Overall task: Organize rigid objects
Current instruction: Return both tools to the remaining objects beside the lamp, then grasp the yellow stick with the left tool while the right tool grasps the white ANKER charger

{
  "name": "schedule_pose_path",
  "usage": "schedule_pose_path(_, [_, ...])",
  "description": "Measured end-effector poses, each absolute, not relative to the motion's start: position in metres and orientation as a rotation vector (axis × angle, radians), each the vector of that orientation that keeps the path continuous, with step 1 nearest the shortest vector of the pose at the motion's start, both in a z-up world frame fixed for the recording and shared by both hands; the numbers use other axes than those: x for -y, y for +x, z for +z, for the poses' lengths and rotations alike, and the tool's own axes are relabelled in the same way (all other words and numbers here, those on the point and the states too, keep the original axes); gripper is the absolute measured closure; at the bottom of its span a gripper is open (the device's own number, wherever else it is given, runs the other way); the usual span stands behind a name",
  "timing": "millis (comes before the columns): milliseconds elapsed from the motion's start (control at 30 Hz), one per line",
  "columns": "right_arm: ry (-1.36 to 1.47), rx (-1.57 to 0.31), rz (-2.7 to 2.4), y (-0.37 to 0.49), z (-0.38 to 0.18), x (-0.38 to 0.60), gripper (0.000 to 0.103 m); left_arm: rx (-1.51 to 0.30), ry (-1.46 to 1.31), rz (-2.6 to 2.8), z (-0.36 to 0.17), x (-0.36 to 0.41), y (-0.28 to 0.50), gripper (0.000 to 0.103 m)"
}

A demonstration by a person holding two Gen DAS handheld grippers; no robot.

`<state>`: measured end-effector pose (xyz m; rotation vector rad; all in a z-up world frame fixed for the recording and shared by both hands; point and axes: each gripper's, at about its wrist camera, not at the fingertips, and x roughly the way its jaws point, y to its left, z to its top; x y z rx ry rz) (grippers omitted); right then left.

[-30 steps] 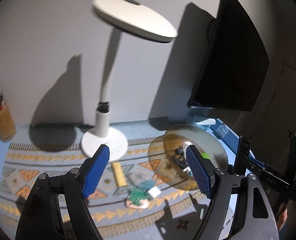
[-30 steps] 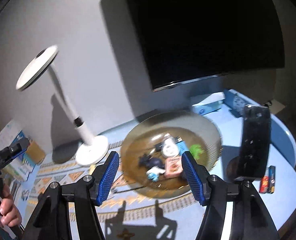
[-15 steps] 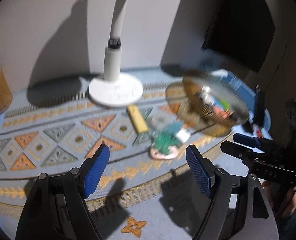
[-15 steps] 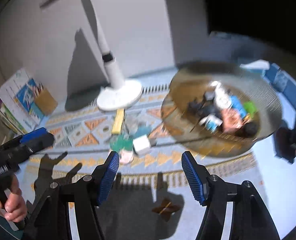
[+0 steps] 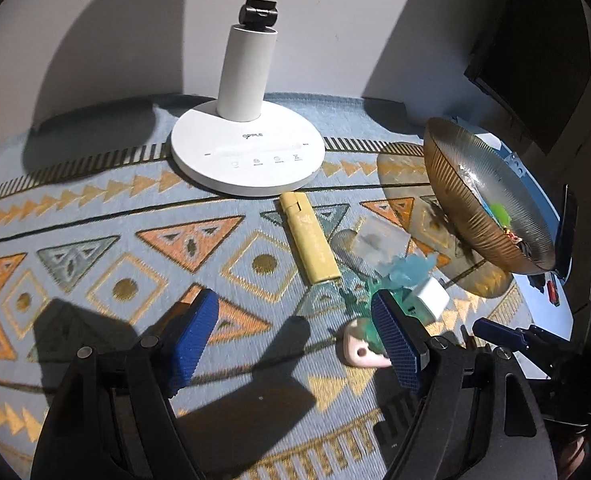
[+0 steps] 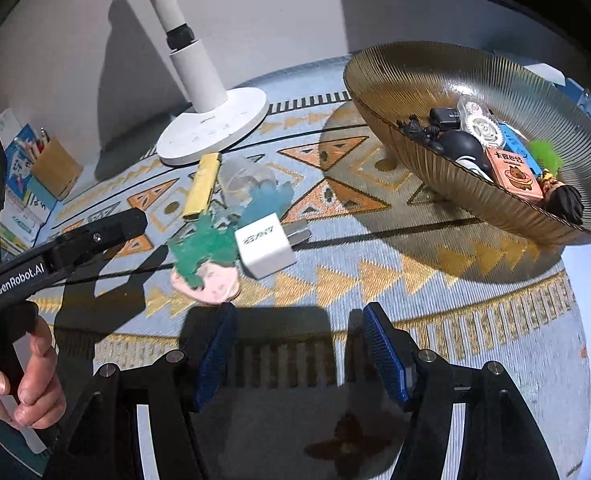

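With both the left gripper [image 5: 291,338] and right gripper [image 6: 299,346] jaws parted and empty, take the white cube charger [image 6: 265,246] lying just left of the ribbed amber glass bowl [image 6: 407,92] squarely across its flat sides.

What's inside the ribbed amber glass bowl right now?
The ribbed amber glass bowl holds a pink printed box, black rounded figure, white gear-like disc, green tuft and blue piece. Anything beneath them is covered.
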<state>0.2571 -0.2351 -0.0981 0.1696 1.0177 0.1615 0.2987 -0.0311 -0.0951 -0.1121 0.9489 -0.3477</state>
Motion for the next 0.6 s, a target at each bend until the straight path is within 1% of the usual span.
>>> schedule_pose_path(367, [0.152, -0.991, 0.166, 0.286, -0.103, 0.218, 0.041, -0.969, -0.039, -0.289, -0.107, 0.056, 0.342, 0.027])
schedule_pose_path(400, [0.156, -0.983, 0.15, 0.286, -0.103, 0.22, 0.044, -0.972, -0.03, -0.284, -0.109, 0.059, 0.345, 0.028])
schedule_pose_path(600, [0.273, -0.953, 0.062, 0.272, -0.103, 0.252, 0.044, -0.981, 0.016, -0.292, -0.115, 0.053, 0.346, 0.042])
